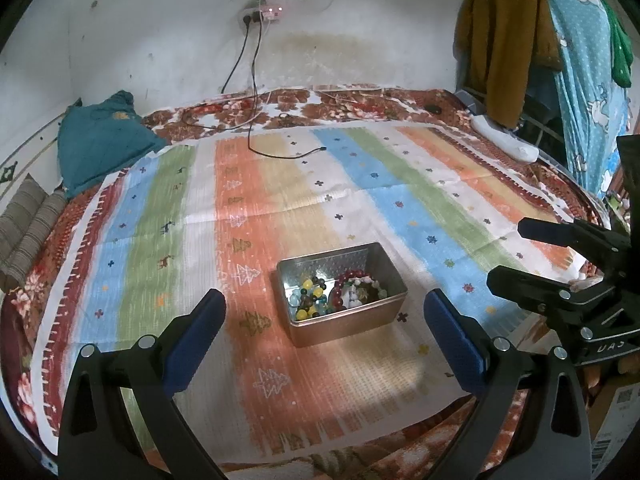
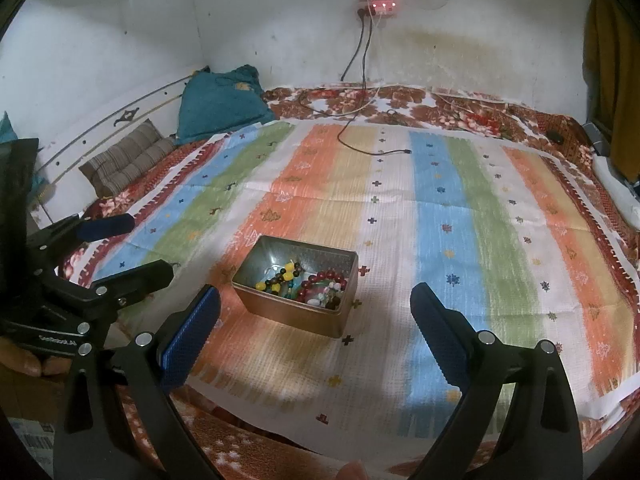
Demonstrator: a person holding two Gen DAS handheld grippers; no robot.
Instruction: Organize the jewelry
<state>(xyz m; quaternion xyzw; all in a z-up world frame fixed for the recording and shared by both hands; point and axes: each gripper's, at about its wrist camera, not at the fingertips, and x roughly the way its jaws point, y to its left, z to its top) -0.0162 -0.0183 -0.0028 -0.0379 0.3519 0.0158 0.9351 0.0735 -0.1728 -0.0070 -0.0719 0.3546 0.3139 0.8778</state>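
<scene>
A rectangular metal tin (image 1: pixel 356 320) (image 2: pixel 280 312) stands open on the striped cloth. Inside lie bead bracelets: a dark red one (image 1: pixel 347 280) (image 2: pixel 320 278), a yellow and dark one (image 1: pixel 310 292) (image 2: pixel 280 278), and pale beads. My left gripper (image 1: pixel 324 316) is open and empty, its blue pads either side of the tin, short of it. My right gripper (image 2: pixel 316 314) is open and empty, just in front of the tin. Each gripper shows in the other's view, the right one (image 1: pixel 516 256) and the left one (image 2: pixel 148 246), both open.
The striped cloth (image 1: pixel 280 208) (image 2: pixel 460 220) covers a bed with a floral blanket. A black charging cable (image 1: pixel 288 154) (image 2: pixel 372 150) lies at the far side. A teal pillow (image 1: pixel 100 144) and a striped cushion (image 2: pixel 128 156) sit at the far left. Clothes (image 1: pixel 520 40) hang at the right.
</scene>
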